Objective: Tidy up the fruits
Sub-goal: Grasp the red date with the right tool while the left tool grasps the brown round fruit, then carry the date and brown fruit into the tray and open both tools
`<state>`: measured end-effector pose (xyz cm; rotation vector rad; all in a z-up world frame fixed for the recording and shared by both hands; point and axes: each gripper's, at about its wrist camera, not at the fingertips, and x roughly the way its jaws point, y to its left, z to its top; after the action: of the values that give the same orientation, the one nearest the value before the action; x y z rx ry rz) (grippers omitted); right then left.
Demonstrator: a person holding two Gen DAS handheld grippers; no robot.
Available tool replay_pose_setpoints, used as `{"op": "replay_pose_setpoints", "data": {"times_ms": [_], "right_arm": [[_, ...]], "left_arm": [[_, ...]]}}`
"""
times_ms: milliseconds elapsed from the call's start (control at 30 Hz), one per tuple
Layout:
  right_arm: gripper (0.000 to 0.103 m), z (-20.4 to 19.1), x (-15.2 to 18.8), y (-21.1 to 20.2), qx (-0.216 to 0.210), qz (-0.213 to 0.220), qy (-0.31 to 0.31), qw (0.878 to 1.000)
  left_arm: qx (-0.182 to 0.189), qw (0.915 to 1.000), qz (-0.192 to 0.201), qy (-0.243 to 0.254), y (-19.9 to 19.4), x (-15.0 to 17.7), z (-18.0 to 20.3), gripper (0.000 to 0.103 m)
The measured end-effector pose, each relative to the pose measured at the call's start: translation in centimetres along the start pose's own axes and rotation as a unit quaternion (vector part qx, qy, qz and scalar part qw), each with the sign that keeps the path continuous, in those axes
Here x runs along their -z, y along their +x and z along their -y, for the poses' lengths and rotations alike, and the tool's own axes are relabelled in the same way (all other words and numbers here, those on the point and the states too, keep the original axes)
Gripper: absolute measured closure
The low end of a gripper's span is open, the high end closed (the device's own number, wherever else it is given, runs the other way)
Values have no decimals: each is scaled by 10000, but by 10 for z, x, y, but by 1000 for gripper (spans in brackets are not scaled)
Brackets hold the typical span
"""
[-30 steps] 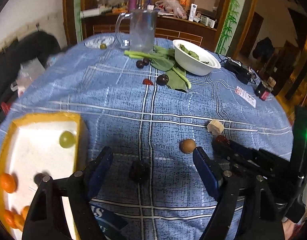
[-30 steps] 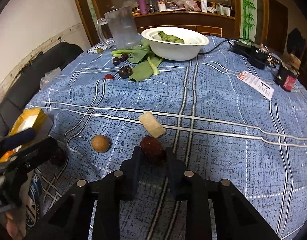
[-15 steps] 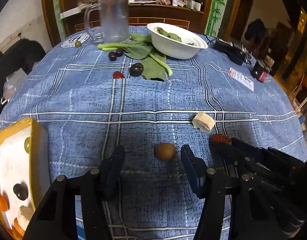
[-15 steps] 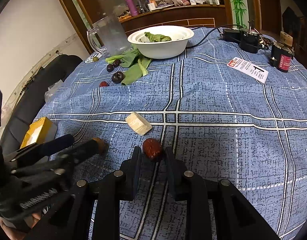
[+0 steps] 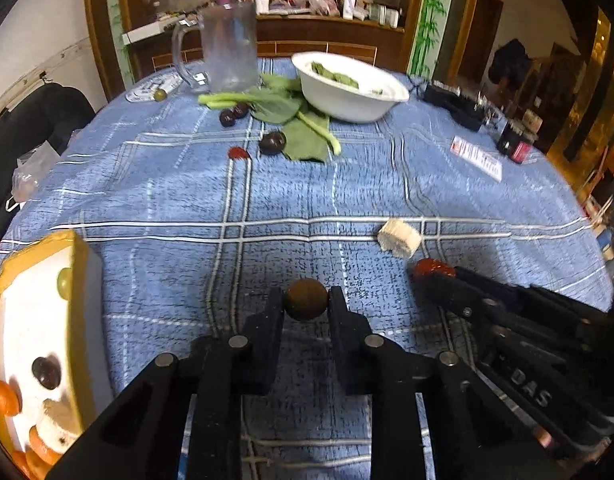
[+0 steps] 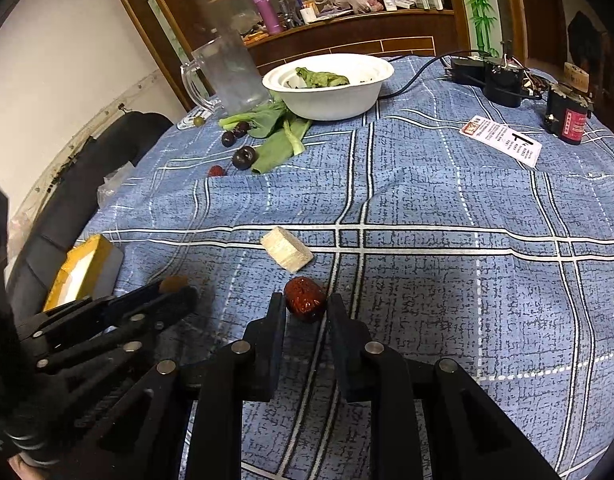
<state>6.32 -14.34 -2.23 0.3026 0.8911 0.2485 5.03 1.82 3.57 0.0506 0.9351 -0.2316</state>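
Note:
My left gripper (image 5: 305, 305) is shut on a round brown fruit (image 5: 305, 298), just above the blue checked cloth. My right gripper (image 6: 305, 307) is shut on a wrinkled red date (image 6: 305, 298); it shows in the left wrist view too (image 5: 433, 268). A yellow-rimmed white tray (image 5: 77, 272) at the left holds a green grape (image 5: 65, 281), a dark fruit (image 5: 47, 372) and orange fruits (image 5: 3, 398). Dark plums (image 5: 272, 142), a small red fruit (image 5: 238, 153) and a green olive (image 5: 159, 94) lie farther back.
A pale cut chunk (image 5: 399, 237) lies on the cloth between the grippers. A white bowl (image 5: 349, 100) of greens, loose green leaves (image 5: 303, 136), a glass mug (image 5: 227, 46), a paper tag (image 5: 477, 158) and black electronics (image 5: 455, 106) stand at the far side.
The left gripper moved right from a dark fruit to the brown fruit and closed on it. The right gripper stayed shut on the date and rose slightly.

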Motion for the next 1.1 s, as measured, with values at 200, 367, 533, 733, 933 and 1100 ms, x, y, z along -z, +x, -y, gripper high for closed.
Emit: {"op": "replay_pose_setpoints", "data": {"times_ms": [200,367,533,733,933,1100], "right_arm": [[81,4,0,-4,-326,22,200,9993],[80,8,0,-7,-1033,-10,582,9929],[80,4,3,-9,-1747,-84,860,9808],[80,-30,11,-21,-1785,-18,595,9821],[80,-96,27,-34,-1887,-63,-14,9820],[80,-162,43,-37,-2018,-244,-641,9770]], "left_arm": [[170,9993,279,-203,-33,7,-10,82],[314,9973,432,-506,-62,18,-33,82],[234,9944,606,-833,-90,38,-68,82],[-91,9905,822,-1095,-121,69,-111,82],[-494,9873,885,-1224,-136,102,-145,82],[-734,9823,811,-1520,-143,128,-175,82]]}}
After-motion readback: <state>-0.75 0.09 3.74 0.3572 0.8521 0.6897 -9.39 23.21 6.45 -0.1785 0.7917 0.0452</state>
